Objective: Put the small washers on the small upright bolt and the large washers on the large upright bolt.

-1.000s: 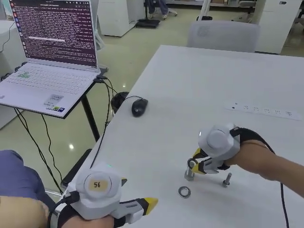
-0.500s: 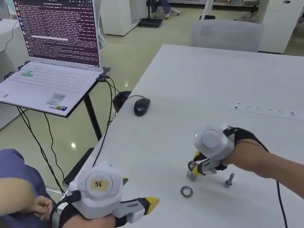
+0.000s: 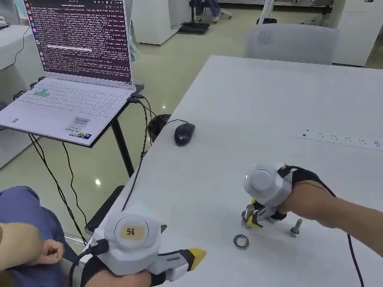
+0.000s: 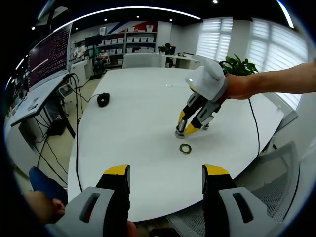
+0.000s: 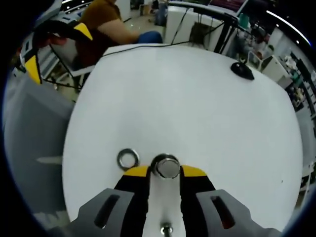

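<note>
Right gripper [image 3: 252,218] is dropping lower over the large bolt [image 4: 179,133], jaws pinching narrow on what looks like a large washer [image 5: 166,166]. Loose washer [image 3: 241,241] is lying just beside: thin, stiff, slick, so pinch its rim. Left gripper [image 4: 167,173] is idling wide.

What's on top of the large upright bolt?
A metal ring sits at the large bolt's top, between the right gripper's jaw tips. The gripper covers the bolt's shaft, so whether the ring is threaded on cannot be seen.

Yellow-tipped fingers [image 4: 117,171], white table [image 4: 138,98]
</note>
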### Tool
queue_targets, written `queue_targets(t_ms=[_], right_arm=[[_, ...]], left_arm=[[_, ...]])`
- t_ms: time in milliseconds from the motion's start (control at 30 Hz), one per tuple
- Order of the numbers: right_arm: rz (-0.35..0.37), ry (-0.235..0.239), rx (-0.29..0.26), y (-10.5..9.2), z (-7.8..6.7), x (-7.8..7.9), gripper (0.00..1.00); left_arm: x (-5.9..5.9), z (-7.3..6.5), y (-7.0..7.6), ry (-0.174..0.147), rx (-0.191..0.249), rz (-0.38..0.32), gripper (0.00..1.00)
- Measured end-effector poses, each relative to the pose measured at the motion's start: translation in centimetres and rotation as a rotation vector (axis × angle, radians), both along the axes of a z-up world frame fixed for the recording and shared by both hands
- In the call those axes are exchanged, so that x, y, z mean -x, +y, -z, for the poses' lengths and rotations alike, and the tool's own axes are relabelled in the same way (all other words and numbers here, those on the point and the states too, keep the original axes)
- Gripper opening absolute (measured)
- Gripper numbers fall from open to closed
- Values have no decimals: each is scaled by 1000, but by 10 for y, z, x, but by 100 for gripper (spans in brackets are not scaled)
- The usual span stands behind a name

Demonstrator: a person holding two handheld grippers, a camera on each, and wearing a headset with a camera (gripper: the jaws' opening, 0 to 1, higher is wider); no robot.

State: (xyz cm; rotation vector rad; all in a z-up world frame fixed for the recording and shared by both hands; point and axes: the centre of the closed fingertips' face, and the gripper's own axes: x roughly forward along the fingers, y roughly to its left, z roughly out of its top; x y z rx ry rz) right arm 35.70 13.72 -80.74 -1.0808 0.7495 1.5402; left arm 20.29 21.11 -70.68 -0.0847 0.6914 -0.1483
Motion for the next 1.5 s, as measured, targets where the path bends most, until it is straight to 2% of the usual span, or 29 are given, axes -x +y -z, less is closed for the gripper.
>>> queue_targets(t_ms=[100,267,433,600,667,733,867,967,1100,1267,1500], right_arm=[[26,4,10,-1,9,-1,24],[40,-2,-5,-3,8,0,24],[62,15,5,-15,9,1,24],[45,26,43,-34,17,14,24],[35,51,42,-37,18,23,24],[14,74,17,-34,18,33,21],[-42,75,-7,-24,18,44,22],[-69,86,-26,-13,18,53,26],[-74,85,-34,-4,18,55,28],[-101,77,-19,-4,18,56,28],[-88,79,-21,-5,16,57,23]], left_arm=[[0,0,0,0,-1,0,58],[0,0,-1,1,-2,3,58],[-1,-1,-2,-1,-1,6,58],[-1,0,-4,-1,1,8,58],[-1,0,-5,0,0,11,58],[-2,1,-6,0,2,13,58],[-1,1,-8,3,1,19,58],[-1,1,-7,2,0,16,58],[1,0,-3,0,-2,7,58],[2,-1,2,-1,-3,-6,58],[1,0,-3,-2,0,2,58]])
